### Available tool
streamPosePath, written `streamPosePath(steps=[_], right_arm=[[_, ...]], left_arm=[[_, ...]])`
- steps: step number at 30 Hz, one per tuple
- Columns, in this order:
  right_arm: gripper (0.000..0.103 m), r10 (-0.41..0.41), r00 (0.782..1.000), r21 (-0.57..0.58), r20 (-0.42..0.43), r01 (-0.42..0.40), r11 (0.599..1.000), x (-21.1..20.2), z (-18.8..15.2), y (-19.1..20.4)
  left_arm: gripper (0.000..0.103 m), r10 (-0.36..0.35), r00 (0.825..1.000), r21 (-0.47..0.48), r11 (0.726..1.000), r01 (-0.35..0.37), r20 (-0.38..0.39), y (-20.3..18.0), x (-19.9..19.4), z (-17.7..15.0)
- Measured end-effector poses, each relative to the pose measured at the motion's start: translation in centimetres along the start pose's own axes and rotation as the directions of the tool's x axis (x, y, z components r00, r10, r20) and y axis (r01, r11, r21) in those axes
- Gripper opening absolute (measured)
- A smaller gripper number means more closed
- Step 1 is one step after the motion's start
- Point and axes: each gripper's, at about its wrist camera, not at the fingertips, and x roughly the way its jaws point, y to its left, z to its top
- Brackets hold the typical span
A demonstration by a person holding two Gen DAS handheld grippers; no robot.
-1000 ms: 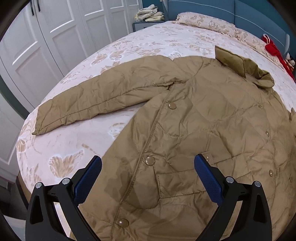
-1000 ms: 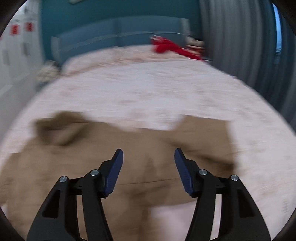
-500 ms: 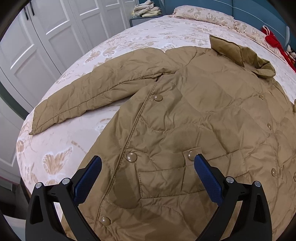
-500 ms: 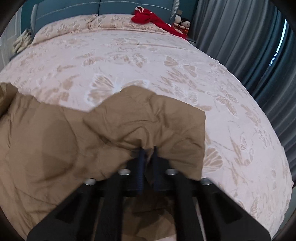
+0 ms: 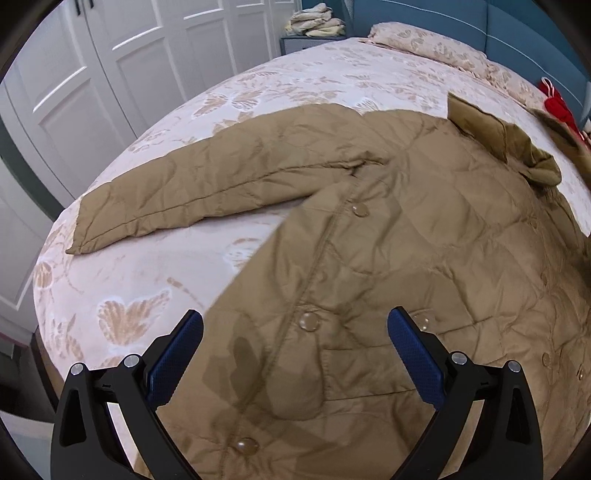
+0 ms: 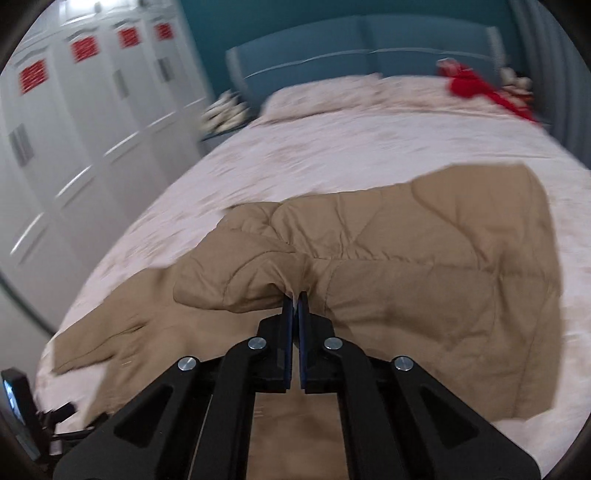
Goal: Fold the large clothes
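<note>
A tan quilted coat (image 5: 406,236) lies front-up on the floral bedspread (image 5: 155,280), with its left sleeve (image 5: 207,188) stretched out flat toward the wardrobe side. My left gripper (image 5: 295,332) hovers open above the coat's lower front, near a snap button and a pocket flap, with nothing between its fingers. In the right wrist view my right gripper (image 6: 294,300) is shut on a pinched fold of the coat (image 6: 424,266), which is lifted and bunched over the jaws. This view is blurred by motion.
White wardrobe doors (image 5: 110,66) stand along the left of the bed. A blue headboard (image 6: 362,48) and a floral pillow (image 5: 424,44) lie at the far end. A red garment (image 6: 476,88) sits at the far right corner. Folded cloth (image 5: 317,24) rests on a nightstand.
My right gripper went from open to shut on the coat's fabric, then swung left across the bed, dragging that part over the coat. My left gripper stayed open over the coat's lower front.
</note>
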Motion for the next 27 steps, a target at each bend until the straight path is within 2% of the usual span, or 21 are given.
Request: streamPosePath(steps=[2, 4, 6, 7, 9, 10, 11, 13, 16, 19, 22, 23, 24, 25, 27], right_arm=[[0.001, 0.048, 0.998, -0.014, -0.045, -0.048, 0.999, 2.1, -1.1, 3.1], [0.004, 0.103, 0.987, -0.021, -0.124, -0.106, 0.994, 4.9, -2.3, 5.7], [0.010, 0.098, 0.978, -0.046, -0.184, -0.108, 0.993, 6.9, -3.6, 7.8], [0.014, 0.091, 0.975, -0.055, -0.201, -0.104, 0.993, 7.2, -4.1, 8.5], [0.026, 0.112, 0.977, -0.039, -0.179, -0.121, 0.992, 6.0, -4.3, 9.0], [0.039, 0.126, 0.982, -0.017, -0.143, -0.130, 0.991, 4.3, -4.3, 8.6], [0.046, 0.122, 0.987, 0.005, -0.109, -0.122, 0.992, 2.8, -4.4, 7.8], [0.047, 0.102, 0.993, 0.057, -0.056, -0.099, 0.993, -0.1, -4.8, 5.7], [0.047, -0.016, 0.999, 0.180, -0.033, 0.022, 0.983, -3.9, -6.5, -0.6], [0.048, -0.111, 0.992, 0.310, -0.053, 0.122, 0.943, -6.1, -8.5, -6.9], [0.048, -0.125, 0.990, 0.435, -0.069, 0.143, 0.889, -6.4, -9.7, -11.6], [0.048, -0.116, 0.991, 0.470, -0.070, 0.136, 0.872, -6.2, -10.0, -12.6], [0.048, -0.098, 0.993, 0.514, -0.067, 0.118, 0.850, -5.8, -10.2, -13.8], [0.048, -0.084, 0.995, 0.544, -0.062, 0.104, 0.832, -5.5, -10.3, -14.5], [0.048, -0.029, 0.999, 0.638, -0.032, 0.043, 0.769, -4.1, -10.3, -16.3]], left_arm=[[0.098, -0.003, 1.000, -0.008, 1.000, 0.003, 0.001, 0.5, -0.2, 0.1], [0.098, -0.014, 1.000, -0.020, 1.000, 0.014, 0.003, 1.0, -0.3, 0.3], [0.098, -0.028, 1.000, -0.026, 0.999, 0.028, -0.001, 1.3, -0.3, 0.4], [0.098, -0.039, 0.999, -0.028, 0.999, 0.038, -0.002, 1.3, -0.4, 0.6], [0.098, -0.069, 0.998, -0.033, 0.997, 0.068, -0.003, 1.4, -0.5, 1.0], [0.098, -0.092, 0.996, -0.036, 0.995, 0.091, -0.003, 1.3, -0.5, 1.3], [0.098, -0.115, 0.993, -0.041, 0.993, 0.115, -0.004, 1.2, -0.5, 1.6], [0.098, -0.179, 0.984, -0.056, 0.982, 0.178, -0.015, 0.5, -0.1, 2.7], [0.098, -0.263, 0.963, -0.083, 0.963, 0.257, -0.058, -1.4, 1.6, 4.8], [0.098, -0.307, 0.948, -0.121, 0.948, 0.296, -0.086, -3.5, 3.5, 6.8], [0.097, -0.353, 0.927, -0.168, 0.929, 0.330, -0.131, -5.4, 5.6, 8.0], [0.090, -0.374, 0.916, -0.190, 0.919, 0.346, -0.142, -5.7, 6.1, 8.3], [0.074, -0.383, 0.912, -0.209, 0.913, 0.350, -0.148, -6.0, 6.6, 8.4], [0.066, -0.376, 0.913, -0.214, 0.916, 0.340, -0.157, -6.4, 6.8, 8.6], [0.038, -0.385, 0.910, -0.197, 0.915, 0.353, -0.156, -7.1, 7.0, 9.1]])
